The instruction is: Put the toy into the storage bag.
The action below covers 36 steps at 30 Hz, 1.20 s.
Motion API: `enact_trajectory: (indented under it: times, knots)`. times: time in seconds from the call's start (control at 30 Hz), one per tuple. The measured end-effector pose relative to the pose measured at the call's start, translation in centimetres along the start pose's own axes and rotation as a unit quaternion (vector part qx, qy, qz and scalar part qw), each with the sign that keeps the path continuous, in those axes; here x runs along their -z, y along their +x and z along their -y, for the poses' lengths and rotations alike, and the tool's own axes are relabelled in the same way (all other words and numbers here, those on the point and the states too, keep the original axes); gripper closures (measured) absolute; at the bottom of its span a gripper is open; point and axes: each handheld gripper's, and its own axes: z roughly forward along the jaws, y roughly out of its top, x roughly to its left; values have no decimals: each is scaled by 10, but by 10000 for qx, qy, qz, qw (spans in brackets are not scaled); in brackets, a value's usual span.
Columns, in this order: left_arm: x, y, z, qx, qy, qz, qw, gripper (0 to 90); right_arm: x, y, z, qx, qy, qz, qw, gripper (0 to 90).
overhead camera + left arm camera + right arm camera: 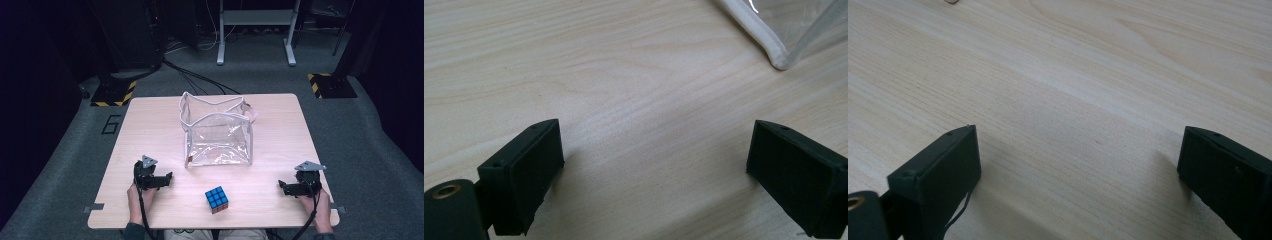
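Right now your left gripper [169, 176] and right gripper [282, 187] rest low on the surface [150, 125], jaws wide and empty. The cube [216, 199] sits between them, near your edge, the clear bag [218, 135] just beyond.

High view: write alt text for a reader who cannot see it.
A cube puzzle sits near the front edge of a wooden table, between the open left gripper and right gripper. Behind it stands a clear plastic bag.

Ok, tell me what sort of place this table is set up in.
Probably a lab or recording studio, not a home: the wooden table stands on grey carpet with cables across the floor, yellow-and-black striped stand bases at both sides, and a metal frame behind in the dark.
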Motion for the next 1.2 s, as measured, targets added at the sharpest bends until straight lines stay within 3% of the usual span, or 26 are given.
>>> enact_trajectory:
  times: [0.17,0.53,0.67,0.7,0.83,0.87,0.97,1.1,1.2]
  knots:
    - [0,0,0,2,-5,0,10000,77,1,1,0,20,24,-66,10000,17]
    - [0,0,0,-22,-12,-16,10000,78,0,2,-1,-102,81,74,9999,0]
    - [0,1,0,-17,-6,-2,10000,78,0,2,-1,-160,64,254,9995,0]
    - [0,1,0,-16,-7,-8,10000,78,1,4,-1,-201,43,405,9990,0]
    - [0,1,0,-9,-12,-20,10000,78,2,5,-1,-137,83,502,9986,0]
    - [0,0,0,3,-11,-10,10000,78,2,7,-2,-216,51,538,9983,0]
    - [0,1,0,-17,-11,-13,10000,78,3,9,-2,-240,11,508,9984,0]
    - [0,1,0,-17,-13,-13,10000,78,6,13,-4,-451,-75,360,9983,0]
    - [-1,1,0,-15,-15,5,10000,78,8,21,-7,-430,-184,275,9985,1]
